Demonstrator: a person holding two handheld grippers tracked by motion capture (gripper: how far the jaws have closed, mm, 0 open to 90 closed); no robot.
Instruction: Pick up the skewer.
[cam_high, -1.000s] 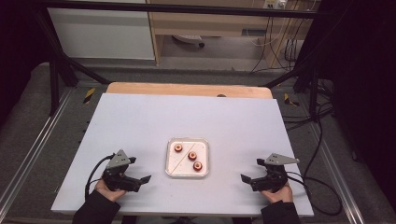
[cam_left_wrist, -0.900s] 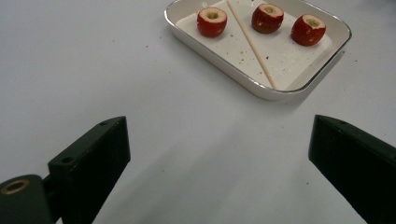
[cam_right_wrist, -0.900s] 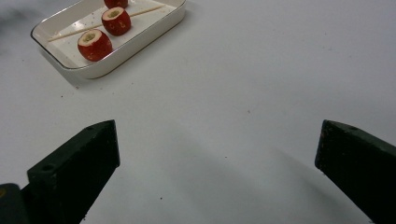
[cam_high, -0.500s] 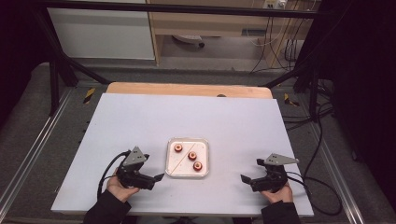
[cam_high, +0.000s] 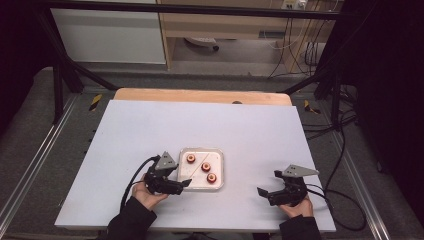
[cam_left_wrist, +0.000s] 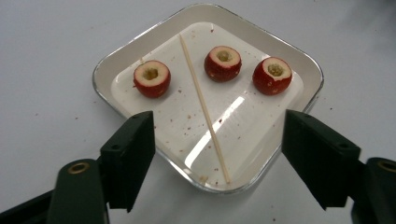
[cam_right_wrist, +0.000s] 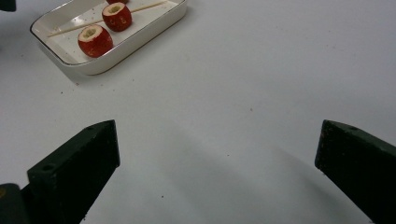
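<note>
From above, I am holding my left claw at the white tray's near-left corner, while my right claw is resting released on the table, well apart at the tray's 4 o'clock. My left claw's view is showing the tray's contents closely: three hollowed red fruits and a thin wooden skewer lying diagonally between them. My left claw's jaws have just been closing, with only the tray's corner between them, grasping nothing.
</note>
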